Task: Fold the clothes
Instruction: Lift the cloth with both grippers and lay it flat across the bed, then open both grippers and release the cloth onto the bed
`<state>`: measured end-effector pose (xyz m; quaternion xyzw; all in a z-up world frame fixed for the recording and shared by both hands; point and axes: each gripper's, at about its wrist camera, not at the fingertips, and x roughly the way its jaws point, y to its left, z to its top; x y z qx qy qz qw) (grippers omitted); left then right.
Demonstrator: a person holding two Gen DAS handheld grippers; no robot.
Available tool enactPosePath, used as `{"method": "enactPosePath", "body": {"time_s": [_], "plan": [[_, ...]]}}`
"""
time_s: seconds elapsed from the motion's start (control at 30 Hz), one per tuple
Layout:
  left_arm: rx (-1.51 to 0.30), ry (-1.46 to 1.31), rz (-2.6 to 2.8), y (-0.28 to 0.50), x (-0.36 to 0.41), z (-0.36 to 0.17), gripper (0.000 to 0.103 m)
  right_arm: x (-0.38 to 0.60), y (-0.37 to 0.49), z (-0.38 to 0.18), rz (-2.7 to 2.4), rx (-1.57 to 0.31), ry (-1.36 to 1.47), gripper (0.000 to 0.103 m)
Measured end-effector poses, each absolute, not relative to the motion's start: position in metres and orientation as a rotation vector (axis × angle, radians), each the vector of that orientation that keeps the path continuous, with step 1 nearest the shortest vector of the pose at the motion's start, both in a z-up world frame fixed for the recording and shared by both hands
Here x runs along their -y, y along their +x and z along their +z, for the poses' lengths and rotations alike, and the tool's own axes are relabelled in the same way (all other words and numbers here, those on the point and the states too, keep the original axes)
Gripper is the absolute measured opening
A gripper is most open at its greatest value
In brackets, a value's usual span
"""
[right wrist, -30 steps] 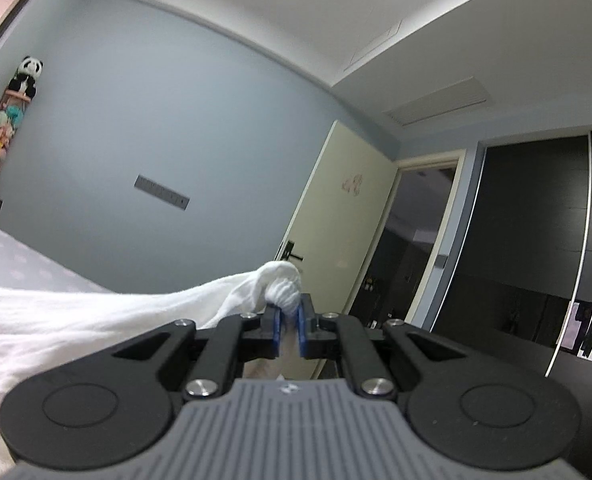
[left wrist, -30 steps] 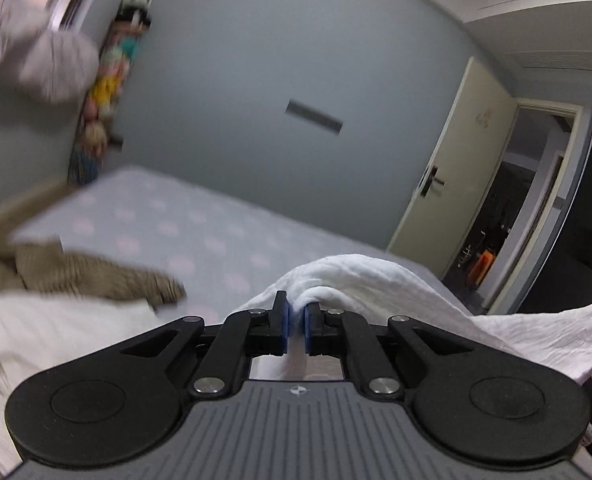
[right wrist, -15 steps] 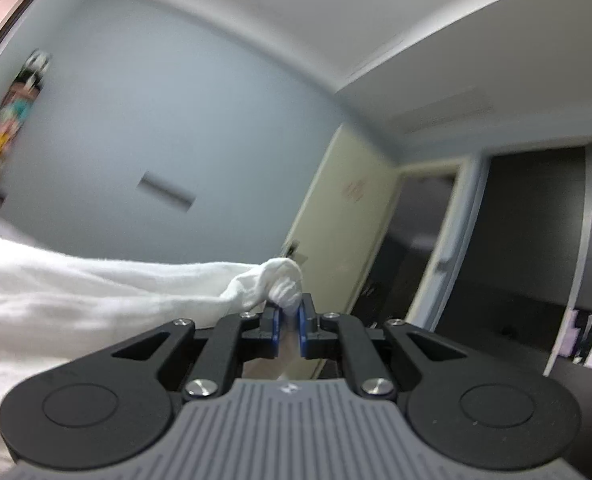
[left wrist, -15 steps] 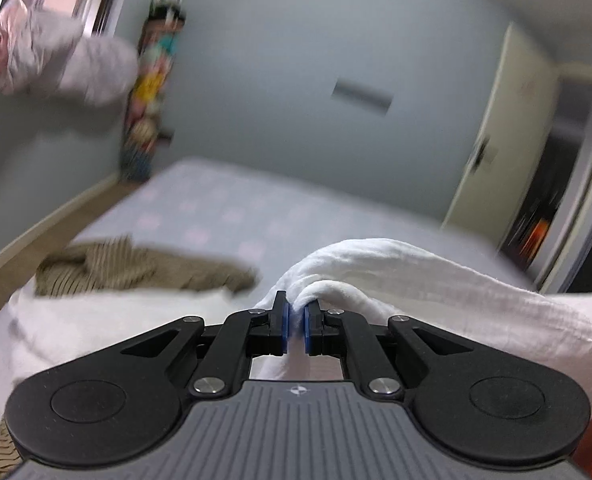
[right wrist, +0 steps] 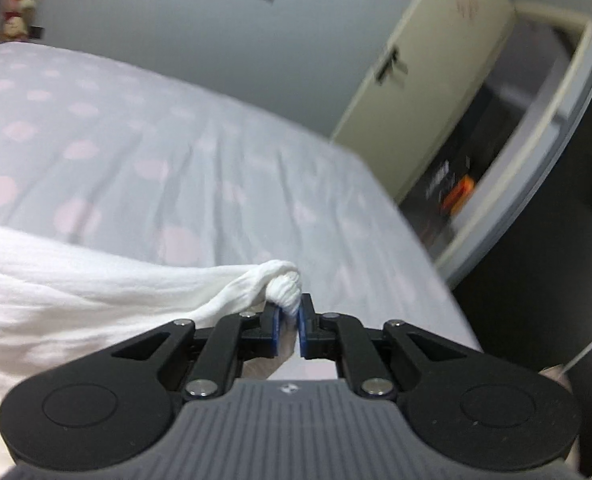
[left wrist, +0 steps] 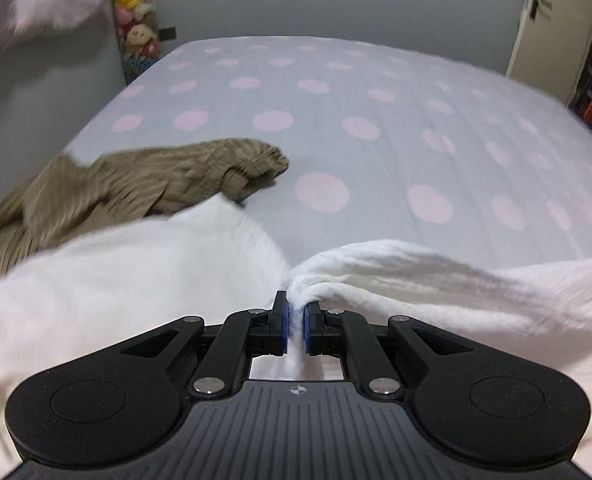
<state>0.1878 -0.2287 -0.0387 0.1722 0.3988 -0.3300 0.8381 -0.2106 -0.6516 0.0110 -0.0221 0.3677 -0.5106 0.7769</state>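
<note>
A white garment [left wrist: 435, 280] stretches between both grippers above the bed. My left gripper [left wrist: 295, 310] is shut on a bunched edge of it, with cloth spreading left and right of the blue pads. My right gripper [right wrist: 288, 312] is shut on another bunched corner of the white garment [right wrist: 96, 280], which runs off to the left of that view. A brown ribbed garment [left wrist: 128, 188] lies crumpled on the bed at the left, partly under the white cloth.
The bed [left wrist: 375, 120] has a pale blue sheet with pink dots. Its right edge [right wrist: 415, 240] drops off toward a cream door [right wrist: 435, 72] and dark wardrobe. Stuffed toys [left wrist: 136, 12] hang at the far left wall.
Both grippers have tipped downward and dropped toward the bed, carrying the white garment with them. The views went from wall and ceiling to the bed surface.
</note>
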Motion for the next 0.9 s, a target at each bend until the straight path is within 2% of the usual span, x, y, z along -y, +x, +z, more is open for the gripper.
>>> {"method": "enactPosePath", "body": {"time_s": [0.17,0.3,0.37,0.4,0.43,0.47,0.5,0.73,0.83,0.9], "plan": [[-0.882,0.423,-0.665,0.208,0.269,-0.072,0.005,0.695,-0.190,-0.028,-1.092,-0.846,0.095,0.011],[-0.940,0.407,-0.610,0.214,0.275,-0.094,0.010,0.715,-0.180,-0.053,-1.066,-0.893,0.176,0.013],[-0.946,0.369,-0.603,0.208,0.269,-0.093,0.016,0.731,-0.171,-0.062,-1.061,-0.902,0.200,0.024],[-0.938,0.349,-0.605,0.203,0.266,-0.090,0.025,0.731,-0.173,-0.063,-1.061,-0.896,0.207,0.029],[-0.923,0.338,-0.598,0.197,0.264,-0.087,0.035,0.729,-0.176,-0.061,-1.063,-0.884,0.204,0.044],[-0.906,0.334,-0.588,0.193,0.264,-0.082,0.040,0.726,-0.179,-0.058,-1.065,-0.870,0.200,0.052],[-0.881,0.335,-0.584,0.187,0.263,-0.077,0.045,0.723,-0.182,-0.055,-1.071,-0.855,0.187,0.054],[-0.822,0.311,-0.625,0.142,0.274,-0.045,0.045,0.672,-0.199,-0.012,-0.944,-0.749,0.193,0.056],[-0.816,0.315,-0.683,0.121,0.284,-0.042,0.045,0.643,-0.198,-0.004,-0.820,-0.763,0.232,0.074],[-0.814,0.312,-0.715,0.110,0.287,-0.045,0.045,0.626,-0.193,-0.007,-0.725,-0.814,0.228,0.074]]}}
